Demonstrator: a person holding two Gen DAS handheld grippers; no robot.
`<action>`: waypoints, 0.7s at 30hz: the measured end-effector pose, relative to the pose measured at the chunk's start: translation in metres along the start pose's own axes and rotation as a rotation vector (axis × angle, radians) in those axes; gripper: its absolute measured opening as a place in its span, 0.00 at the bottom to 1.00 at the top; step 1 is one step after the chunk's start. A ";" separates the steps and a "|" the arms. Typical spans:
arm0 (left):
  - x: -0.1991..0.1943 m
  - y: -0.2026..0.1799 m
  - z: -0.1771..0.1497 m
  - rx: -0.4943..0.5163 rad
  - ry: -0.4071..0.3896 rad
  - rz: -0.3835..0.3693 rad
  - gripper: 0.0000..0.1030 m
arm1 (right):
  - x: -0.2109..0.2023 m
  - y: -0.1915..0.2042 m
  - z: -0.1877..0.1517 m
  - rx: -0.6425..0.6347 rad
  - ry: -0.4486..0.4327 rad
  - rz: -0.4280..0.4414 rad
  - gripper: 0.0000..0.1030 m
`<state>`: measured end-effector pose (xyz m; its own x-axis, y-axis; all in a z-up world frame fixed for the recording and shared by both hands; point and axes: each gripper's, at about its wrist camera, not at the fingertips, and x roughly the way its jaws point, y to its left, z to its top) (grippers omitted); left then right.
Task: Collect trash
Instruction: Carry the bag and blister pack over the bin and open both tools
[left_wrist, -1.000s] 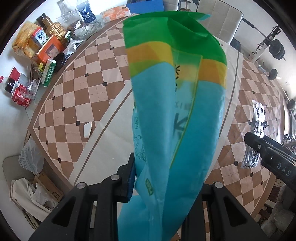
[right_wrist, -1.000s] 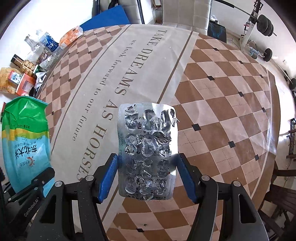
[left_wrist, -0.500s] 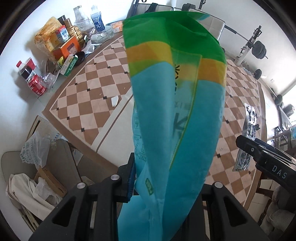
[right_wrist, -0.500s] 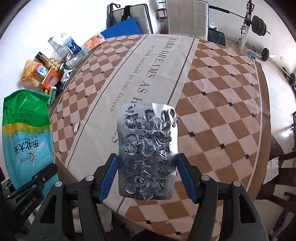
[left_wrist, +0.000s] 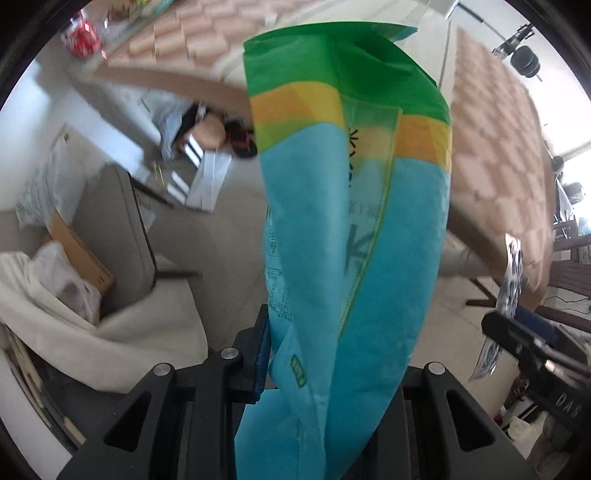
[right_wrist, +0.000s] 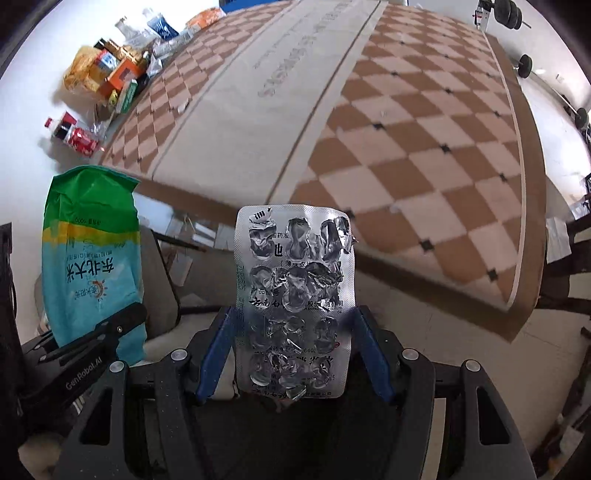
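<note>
Left gripper (left_wrist: 328, 354) clamps the empty green-and-blue plastic rice bag (left_wrist: 354, 221) by its lower end: light, floppy, slick film, best pinched on a fold. Right gripper (right_wrist: 293, 354) is closed on the crumpled silver foil blister sheet (right_wrist: 295, 295), thin, springy, sharp-edged. Both hang off the edge of the checked tablecloth table (right_wrist: 406, 129). The left view is blurred and the bag hides the jaws, so where the trash goes can't be made out.

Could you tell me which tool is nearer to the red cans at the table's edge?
Probably the left. The left tool, gripping the rice bag, sits on the same side as the red cans; the right tool, clamping the blister pack, is farther across.
</note>
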<state>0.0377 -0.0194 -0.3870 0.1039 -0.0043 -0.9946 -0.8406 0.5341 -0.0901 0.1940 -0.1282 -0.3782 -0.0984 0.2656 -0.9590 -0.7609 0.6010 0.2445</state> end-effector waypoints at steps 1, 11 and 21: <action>0.016 0.004 -0.003 -0.015 0.026 -0.007 0.23 | 0.013 -0.003 -0.011 -0.001 0.030 -0.007 0.65; 0.237 0.025 0.011 -0.122 0.232 -0.100 0.24 | 0.214 -0.062 -0.077 0.062 0.234 -0.068 0.65; 0.411 0.022 0.029 -0.132 0.367 -0.182 0.29 | 0.423 -0.118 -0.080 0.179 0.313 -0.020 0.65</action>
<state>0.0775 0.0145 -0.7959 0.0809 -0.4013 -0.9124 -0.8892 0.3845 -0.2479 0.1908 -0.1474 -0.8244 -0.2972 0.0249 -0.9545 -0.6432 0.7336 0.2194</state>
